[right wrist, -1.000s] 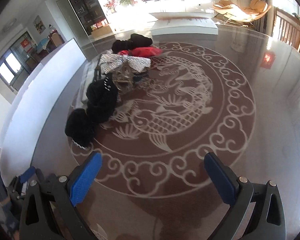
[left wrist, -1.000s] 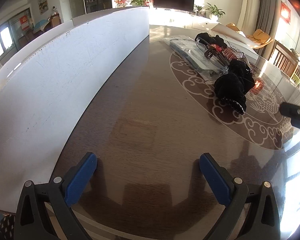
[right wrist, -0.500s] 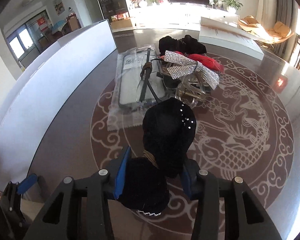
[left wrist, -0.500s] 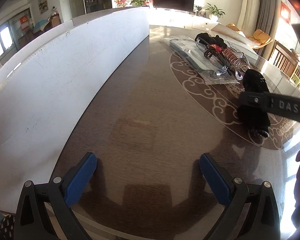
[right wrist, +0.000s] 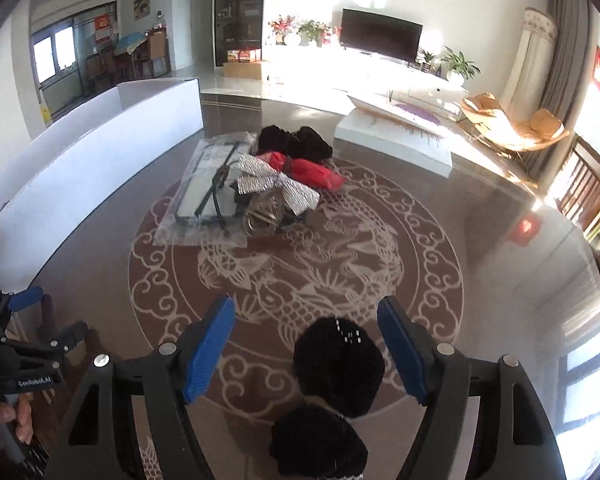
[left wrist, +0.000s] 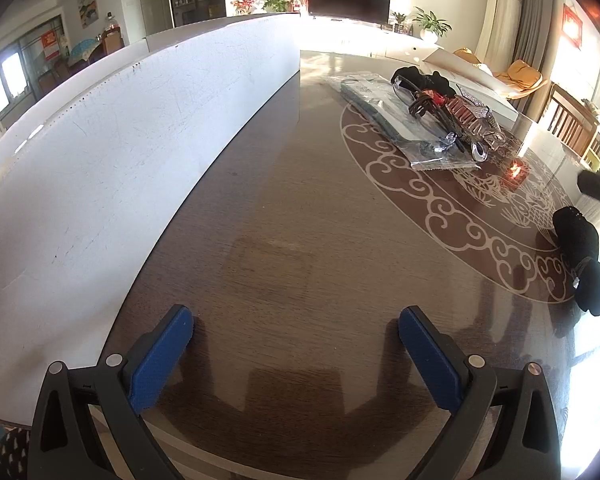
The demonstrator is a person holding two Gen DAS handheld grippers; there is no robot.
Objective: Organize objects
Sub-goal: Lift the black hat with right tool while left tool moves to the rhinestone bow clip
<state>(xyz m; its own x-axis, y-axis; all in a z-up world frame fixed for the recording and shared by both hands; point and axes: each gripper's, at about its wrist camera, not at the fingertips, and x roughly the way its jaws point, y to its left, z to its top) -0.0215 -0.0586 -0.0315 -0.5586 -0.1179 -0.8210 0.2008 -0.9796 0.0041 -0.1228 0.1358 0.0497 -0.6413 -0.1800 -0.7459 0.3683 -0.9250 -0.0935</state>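
A black velvet bow [right wrist: 338, 364] with small rhinestones lies on the patterned table, between the jaws of my right gripper [right wrist: 304, 312]. Those jaws are opening, and the blue pads [right wrist: 210, 352] stand clear of the bow on both sides. The left wrist view shows the same bow [left wrist: 578, 240] at the far right, away from the pile. My left gripper [left wrist: 296, 320] hovers open over bare wood with nothing between its fingers. It also shows at the left edge of the right wrist view, in a person's hand [right wrist: 18, 420]. A pile of hair accessories [right wrist: 276, 184] in silver, red and black sits mid-table.
A clear plastic packet [right wrist: 208, 188] lies left of the pile. A long white board [left wrist: 120, 140] stands along the table's left side. A flat white box [right wrist: 396, 140] rests at the far edge. Chairs [right wrist: 588, 192] stand at the right.
The right gripper closed on the black bow beside the pile and carried it nearer and rightward. Its jaws have now spread, leaving the bow on the table. The left gripper stayed still.
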